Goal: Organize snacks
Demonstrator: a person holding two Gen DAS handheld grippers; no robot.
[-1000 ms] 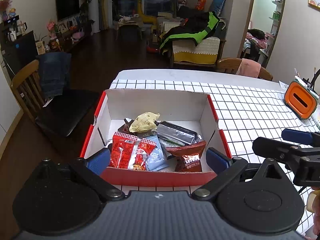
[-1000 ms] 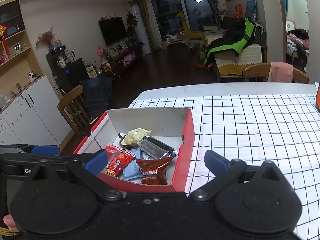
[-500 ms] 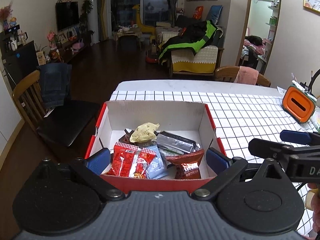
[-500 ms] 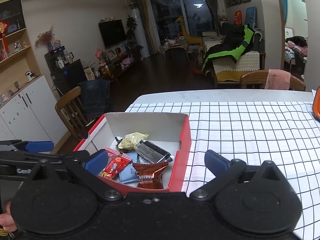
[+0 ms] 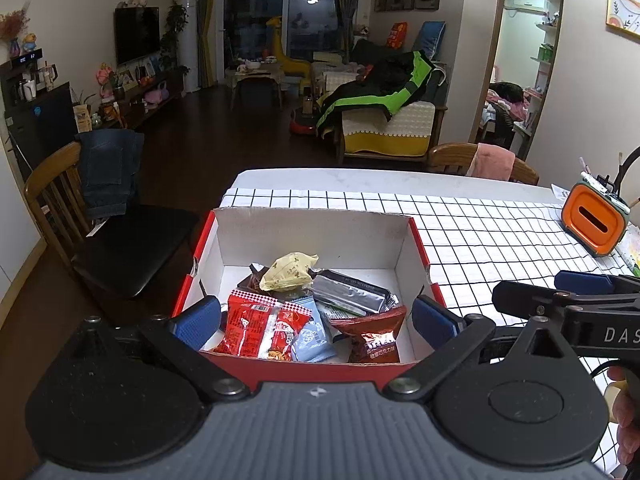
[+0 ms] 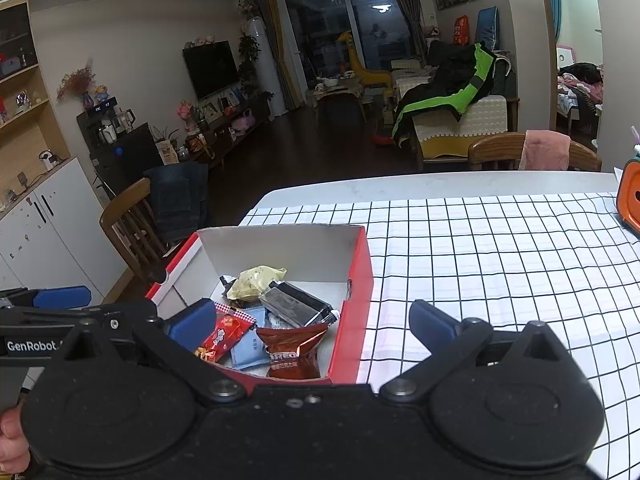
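Observation:
A red cardboard box (image 5: 308, 367) (image 6: 362, 276) with a white inside sits at the table's left end. Several snack packets lie in it: a red checked packet (image 5: 260, 330) (image 6: 224, 336), a light blue sachet (image 5: 314, 336) (image 6: 248, 348), a brown Oreo pack (image 5: 374, 338) (image 6: 294, 350), a silver-black pack (image 5: 348, 292) (image 6: 296, 304) and a yellow wrapper (image 5: 290, 272) (image 6: 258, 282). My left gripper (image 5: 316, 320) hangs open just before the box's near wall, holding nothing. My right gripper (image 6: 310, 322) is open too, over the box's right front corner, empty.
A white cloth with a black grid (image 5: 480, 232) (image 6: 500, 256) covers the table. An orange holder (image 5: 594, 224) (image 6: 629, 196) stands at the far right. Wooden chairs (image 5: 60, 200) (image 6: 532, 156) stand left of and behind the table. A hand (image 6: 10, 444) holds the left gripper.
Both grippers have pulled back and tilted upward, so the box sits lower and farther in both views. The snacks have not moved. Both jaws stay open.

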